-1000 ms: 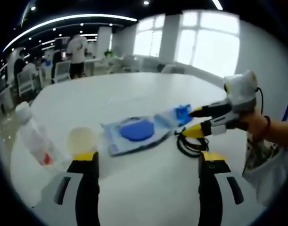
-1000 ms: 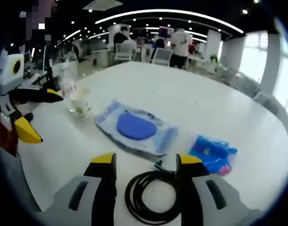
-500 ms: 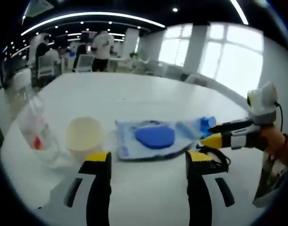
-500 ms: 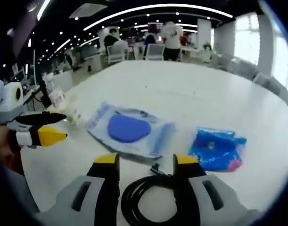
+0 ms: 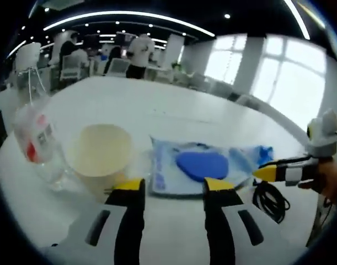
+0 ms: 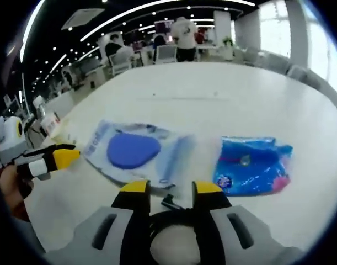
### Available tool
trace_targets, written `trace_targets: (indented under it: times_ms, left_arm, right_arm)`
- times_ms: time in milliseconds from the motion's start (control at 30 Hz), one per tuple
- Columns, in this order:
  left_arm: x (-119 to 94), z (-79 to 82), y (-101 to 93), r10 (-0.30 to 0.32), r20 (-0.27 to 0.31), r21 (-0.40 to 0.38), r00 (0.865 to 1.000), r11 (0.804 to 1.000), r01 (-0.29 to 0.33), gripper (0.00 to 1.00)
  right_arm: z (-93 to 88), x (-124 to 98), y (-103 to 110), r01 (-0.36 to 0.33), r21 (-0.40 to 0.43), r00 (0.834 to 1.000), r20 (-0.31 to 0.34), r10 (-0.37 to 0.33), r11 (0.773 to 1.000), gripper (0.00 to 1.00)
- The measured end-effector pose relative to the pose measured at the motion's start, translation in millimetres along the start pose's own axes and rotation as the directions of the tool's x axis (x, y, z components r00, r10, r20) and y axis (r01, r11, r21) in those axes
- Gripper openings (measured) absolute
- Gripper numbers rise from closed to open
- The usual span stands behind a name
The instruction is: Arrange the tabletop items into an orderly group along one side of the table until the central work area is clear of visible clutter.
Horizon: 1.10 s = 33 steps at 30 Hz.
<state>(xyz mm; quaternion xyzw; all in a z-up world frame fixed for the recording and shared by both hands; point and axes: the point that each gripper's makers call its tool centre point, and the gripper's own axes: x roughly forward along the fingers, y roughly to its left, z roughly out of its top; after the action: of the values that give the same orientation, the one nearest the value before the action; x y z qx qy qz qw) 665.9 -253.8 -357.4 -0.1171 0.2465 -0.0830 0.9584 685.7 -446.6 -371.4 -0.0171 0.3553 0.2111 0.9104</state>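
1. White round table [image 5: 174, 118] in an open office; items lie scattered toward the near edge.
2. Right gripper [image 6: 167, 187]: jaws narrowed around the black cable coil [image 6: 174, 221], apparently to lift it; contact unclear.
3. Left gripper [image 5: 171, 184]: jaws part-open, empty, just short of the wipes pack [image 5: 198, 168], beside the cup [image 5: 100, 154] and the bottle [image 5: 30, 132].
4. Versus 1.0 s ago: both jaw gaps narrower; left camera nearer the cup.

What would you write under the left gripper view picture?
Left gripper reaches toward a cream cup, plastic bottle and blue packet on a white table.
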Motion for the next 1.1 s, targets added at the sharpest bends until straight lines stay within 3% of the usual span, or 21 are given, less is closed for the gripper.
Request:
trace_targets:
  times_ms: [100,167,233,333,433,567,667,800,900,1033,1100]
  left_arm:
    - [4,-0.2,1.4,0.005,0.007,-0.013,1.000,1.000,-0.005,0.36]
    - [7,-3.4,8.5,0.042,-0.014,-0.005,0.999,0.999,-0.043,0.32]
    - [8,-5.3,14.9,0.086,-0.025,-0.024,0.996,0.996,-0.087,0.23]
    - [13,-11.3,14.6,0.090,-0.062,-0.015,0.994,0.996,-0.091,0.17]
    - [13,-10.7,17.0,0.119,-0.051,0.025,0.992,0.993,-0.118,0.14]
    - [15,-10.8,20.8,0.132,-0.051,0.006,0.990,0.991,-0.132,0.08]
    - [14,-13.5,29.2,0.176,-0.083,0.011,0.981,0.984,-0.176,0.00]
    - [14,-9.6,32.3,0.188,-0.093,-0.009,0.978,0.982,-0.189,0.00]
    - [13,-19.9,29.0,0.199,-0.130,0.066,0.971,0.979,-0.192,0.14]
    - [16,-23.6,23.4,0.167,-0.121,0.013,0.979,0.986,-0.166,0.08]
    - [16,-21.5,25.1,0.178,-0.111,0.040,0.978,0.984,-0.175,0.08]
  right_arm:
    - [0.8,3,-1,0.002,0.011,1.000,0.004,-0.002,1.000,0.28]
    - [2.0,5,1,-0.007,0.019,1.000,0.008,0.007,1.000,0.25]
    - [0.5,9,1,-0.005,0.017,1.000,0.001,0.005,1.000,0.23]
    - [-4.7,10,-2,0.003,0.024,1.000,-0.020,-0.003,1.000,0.22]
    - [-4.3,10,-2,0.002,0.031,1.000,-0.018,-0.002,1.000,0.18]
    - [-0.8,10,-2,-0.008,0.026,1.000,-0.007,0.009,1.000,0.09]
    - [-2.1,11,-1,-0.012,0.001,1.000,-0.013,0.012,1.000,0.07]
    - [-2.9,12,0,-0.014,-0.006,1.000,-0.018,0.014,1.000,0.06]
    - [-3.1,13,-2,-0.017,0.007,1.000,-0.020,0.017,1.000,0.05]
    - [-4.6,13,-1,-0.021,-0.006,0.999,-0.030,0.021,1.000,0.05]
    - [-4.8,13,-1,-0.024,-0.013,0.999,-0.032,0.023,1.000,0.05]
